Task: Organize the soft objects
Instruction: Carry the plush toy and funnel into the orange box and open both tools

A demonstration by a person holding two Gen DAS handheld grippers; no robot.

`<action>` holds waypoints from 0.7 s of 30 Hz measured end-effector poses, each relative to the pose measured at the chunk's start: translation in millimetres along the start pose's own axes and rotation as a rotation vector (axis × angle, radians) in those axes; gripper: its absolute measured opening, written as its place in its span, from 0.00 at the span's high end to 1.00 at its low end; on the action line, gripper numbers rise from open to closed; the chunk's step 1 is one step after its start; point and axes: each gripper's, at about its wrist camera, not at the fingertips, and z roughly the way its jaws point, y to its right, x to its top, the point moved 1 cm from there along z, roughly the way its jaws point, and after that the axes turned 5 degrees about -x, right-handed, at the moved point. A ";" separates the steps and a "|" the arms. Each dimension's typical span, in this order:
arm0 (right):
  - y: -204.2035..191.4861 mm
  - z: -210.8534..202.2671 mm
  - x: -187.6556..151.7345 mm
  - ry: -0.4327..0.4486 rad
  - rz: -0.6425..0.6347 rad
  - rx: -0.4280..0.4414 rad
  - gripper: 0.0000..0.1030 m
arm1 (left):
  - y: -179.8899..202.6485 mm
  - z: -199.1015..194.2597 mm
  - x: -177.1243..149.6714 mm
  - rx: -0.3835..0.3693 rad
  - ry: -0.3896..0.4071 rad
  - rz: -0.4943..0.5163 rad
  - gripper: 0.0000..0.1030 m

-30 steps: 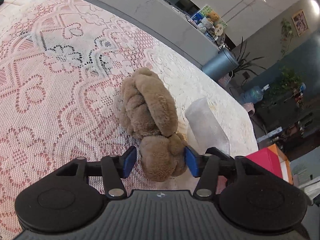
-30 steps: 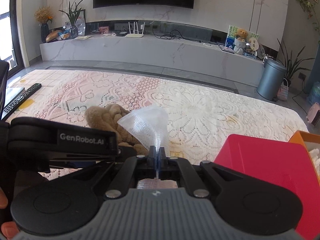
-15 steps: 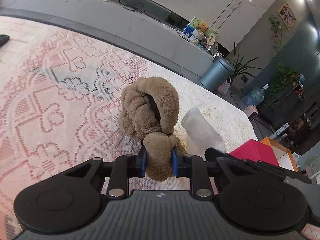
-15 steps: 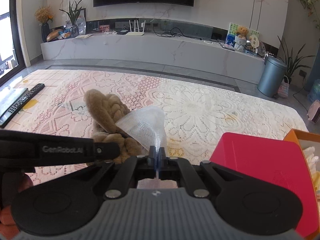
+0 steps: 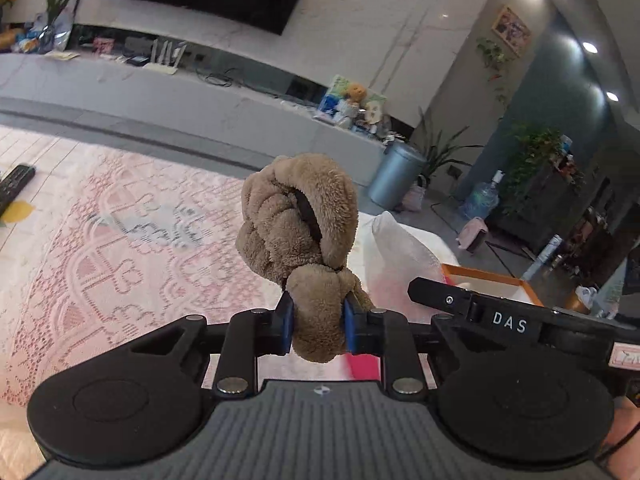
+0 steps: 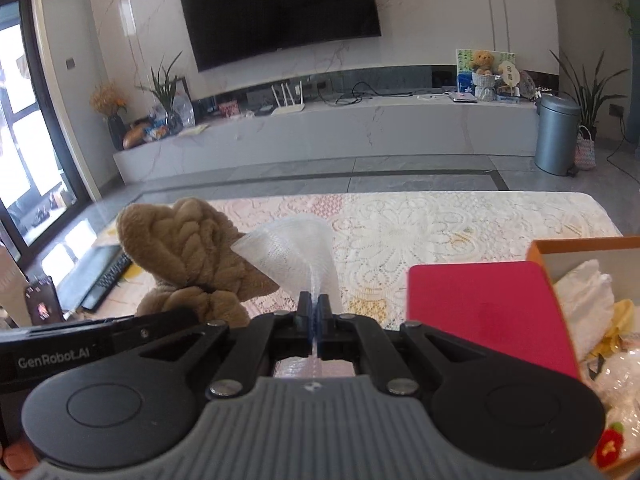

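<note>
Brown plush knot [image 5: 298,220] sat center frame in L wrist view, lifted clear of the lace cloth [image 5: 120,248], w/ left gripper [image 5: 316,322] clamped on its lower lobe, blue pads pressing both sides. Right gripper [image 6: 314,316] was fully closed, pinching the white mesh bag [image 6: 296,248] at frame center. Plush hung just left of it; red lid [image 6: 480,312] and orange box [image 6: 580,246] lay lower right.
</note>
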 end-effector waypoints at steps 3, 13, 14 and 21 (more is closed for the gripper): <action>24.7 -29.5 8.6 0.026 0.047 -0.005 1.00 | 32.6 -2.5 7.7 -0.052 0.000 0.057 0.74; 145.0 -107.3 38.1 0.057 0.083 -0.159 1.00 | 147.6 69.0 27.5 -0.236 -0.124 0.255 0.74; 156.5 -108.9 39.2 0.051 0.072 -0.184 1.00 | 156.2 80.9 28.3 -0.243 -0.144 0.269 0.74; 234.5 -79.2 37.3 -0.076 0.093 -0.302 1.00 | 215.8 169.3 16.1 -0.255 -0.315 0.367 0.74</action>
